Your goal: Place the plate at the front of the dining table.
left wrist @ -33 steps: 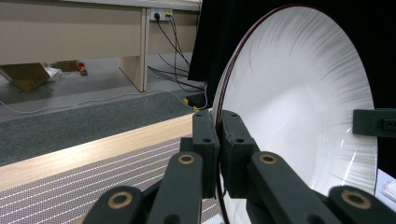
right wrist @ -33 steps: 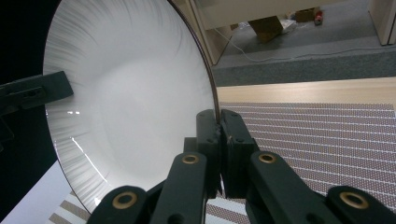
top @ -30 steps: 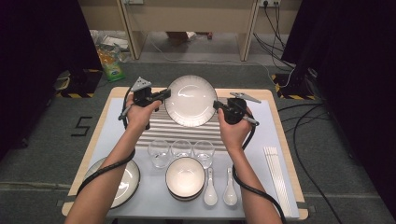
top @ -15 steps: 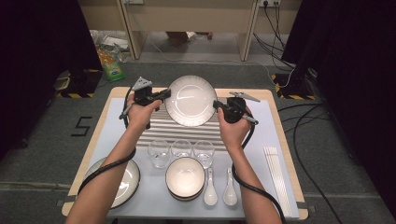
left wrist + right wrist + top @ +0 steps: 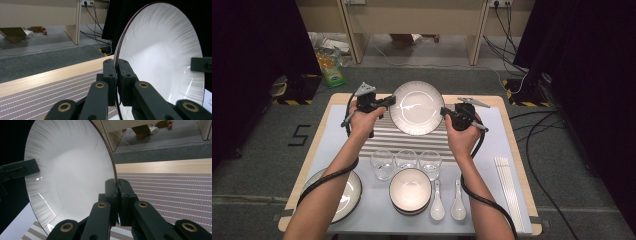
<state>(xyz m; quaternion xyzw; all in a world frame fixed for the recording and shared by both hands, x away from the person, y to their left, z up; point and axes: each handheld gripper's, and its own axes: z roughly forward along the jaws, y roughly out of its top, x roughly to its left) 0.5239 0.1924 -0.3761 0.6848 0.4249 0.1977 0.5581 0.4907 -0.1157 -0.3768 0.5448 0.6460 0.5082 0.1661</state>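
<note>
Both claws — left claw (image 5: 388,101), right claw (image 5: 446,113) — pinch the plate (image 5: 417,107); its rims are cut off close-up.

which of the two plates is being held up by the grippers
The white plate at the far middle, clamped at its rim by the left gripper and right gripper. The other plate lies flat at the near left corner.

The high view is looking forward and down over the whole table (image 5: 327,150) from the person's side, sitting pretty far back. Each gripper view is riding super close, peering along its own jaws from opposite sides. All three are sharing the white plate (image 5: 417,107) (image 5: 162,57) (image 5: 70,175) and the striped mat (image 5: 412,142) (image 5: 50,92) (image 5: 170,195).
</note>
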